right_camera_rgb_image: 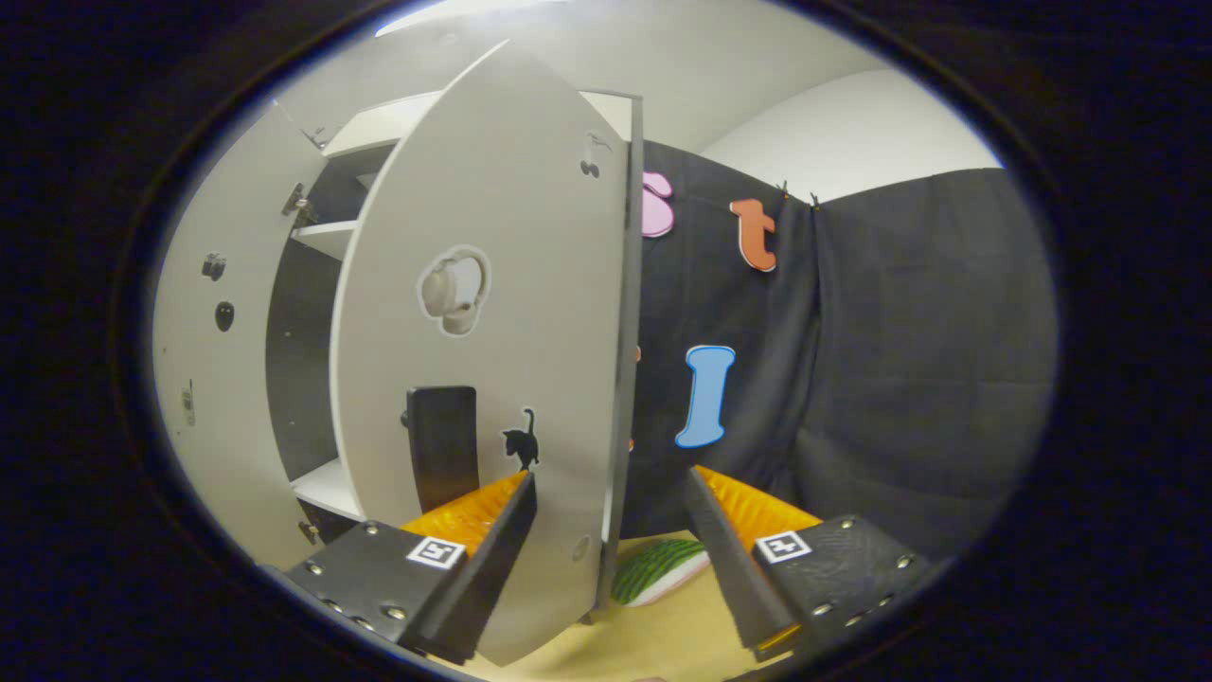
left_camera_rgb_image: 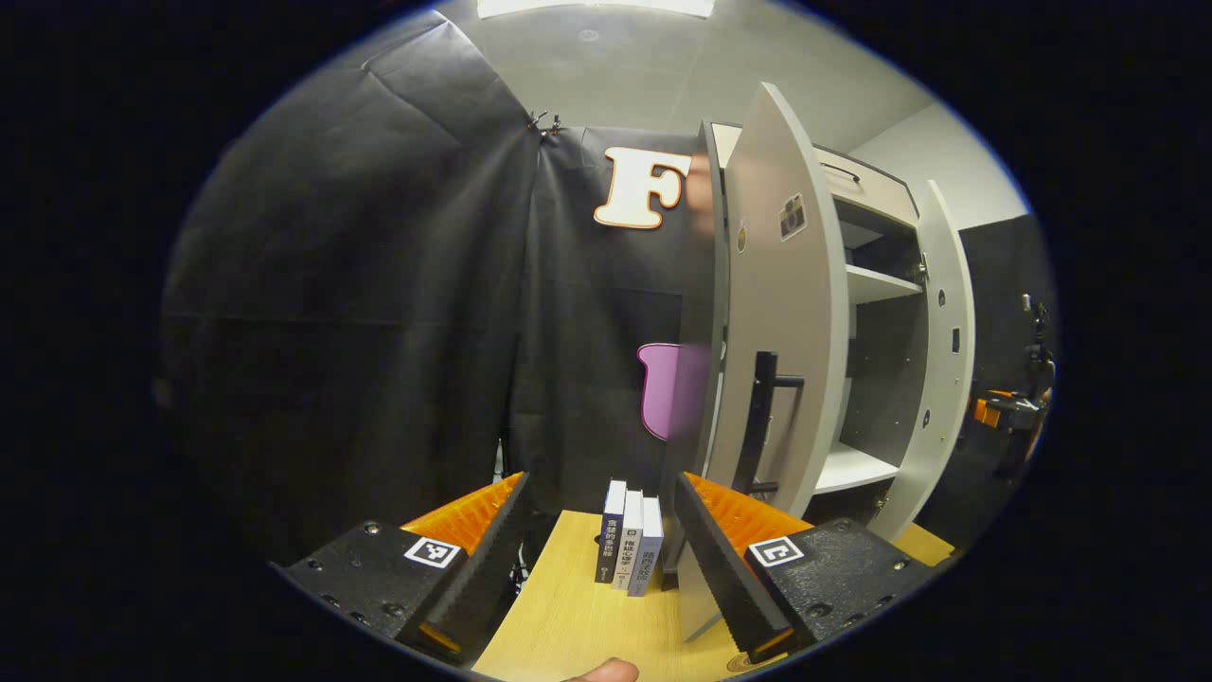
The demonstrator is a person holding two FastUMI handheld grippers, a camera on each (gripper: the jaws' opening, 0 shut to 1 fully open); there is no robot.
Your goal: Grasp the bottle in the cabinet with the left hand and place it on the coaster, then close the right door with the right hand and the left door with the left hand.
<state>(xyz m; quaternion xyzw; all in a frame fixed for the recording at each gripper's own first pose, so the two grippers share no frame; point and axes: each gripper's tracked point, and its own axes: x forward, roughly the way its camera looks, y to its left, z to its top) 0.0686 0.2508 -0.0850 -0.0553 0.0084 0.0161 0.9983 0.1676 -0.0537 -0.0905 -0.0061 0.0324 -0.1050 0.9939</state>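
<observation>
In the left gripper view my left gripper is open over the wooden table. The cabinet's left door stands open just beyond its right finger, black handle facing me. Past it are bare white shelves and the open right door. In the right gripper view my right gripper is open, with the right door's free edge standing between its fingers. That door's black handle is above my left finger. The left door is open farther back.
Three upright books stand on the table between my left gripper's fingers. A watermelon-slice object lies on the table behind the right door. The other gripper and its hand are far right. A thumb is at the bottom.
</observation>
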